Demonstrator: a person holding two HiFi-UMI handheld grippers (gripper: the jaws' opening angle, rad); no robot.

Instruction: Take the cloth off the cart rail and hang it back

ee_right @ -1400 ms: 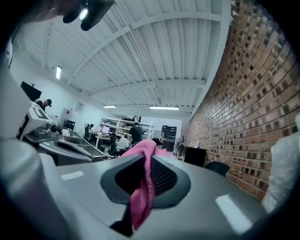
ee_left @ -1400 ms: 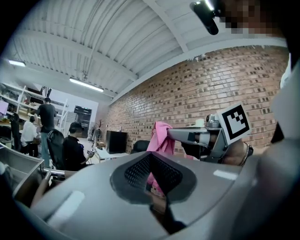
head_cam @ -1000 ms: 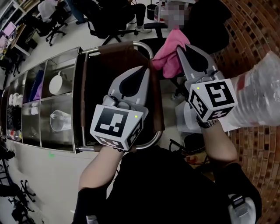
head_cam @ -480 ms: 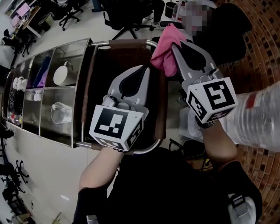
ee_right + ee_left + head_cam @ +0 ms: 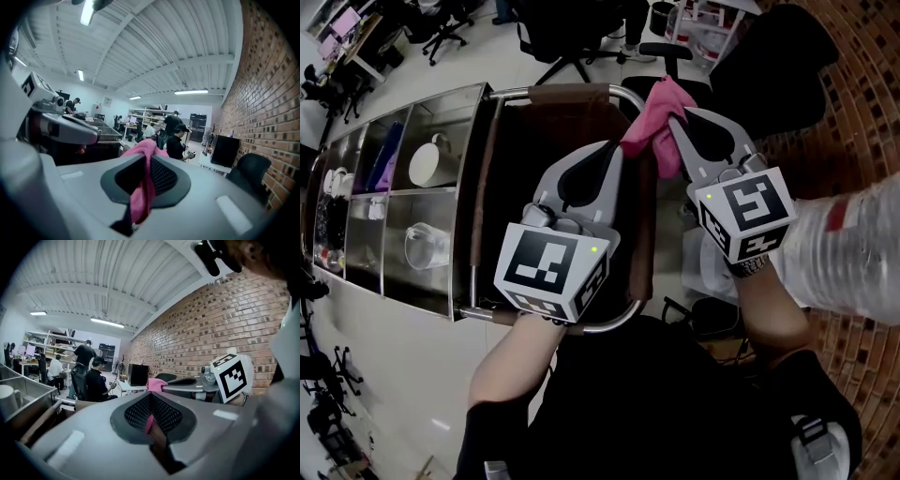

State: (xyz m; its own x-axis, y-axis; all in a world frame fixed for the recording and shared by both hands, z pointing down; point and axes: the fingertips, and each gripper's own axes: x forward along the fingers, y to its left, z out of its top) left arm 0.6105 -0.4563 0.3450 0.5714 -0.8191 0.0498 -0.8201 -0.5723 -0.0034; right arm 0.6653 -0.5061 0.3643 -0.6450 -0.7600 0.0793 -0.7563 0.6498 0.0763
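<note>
**Pink cloth pinched at the rail's corner, not yet hung**

Nearest the camera, the person's two forearms reach out over the near side of the cart rail (image 5: 572, 94), a chrome loop partly wrapped in brown padding. The left gripper (image 5: 612, 150) lies inside the loop, with its tip close to the rail's far right corner. Its jaws are pressed together. A thin pink sliver shows in the seam, but it cannot be told whether that is a nipped bit of fabric. The right gripper (image 5: 677, 120) sits just outside the rail's right side. Its jaws are clamped on the pink cloth (image 5: 652, 122), which bulges out between the pads as a crumpled lump at that same far right corner. It is unclear whether the cloth touches the rail there. Left of the rail are the steel bins of the cart (image 5: 403, 193). Beyond the rail's far side, black office chairs (image 5: 572, 37) stand on a pale floor.

Several things could go wrong from here. The cloth is bunched, so if it is let go over the curved corner it may not drape evenly on both sides, and it could slide off to the floor beyond the rail. The pinch holds only a fold, which a tug against the padding might pull free. The left gripper is close enough to snag the fabric or knock it off.
</note>
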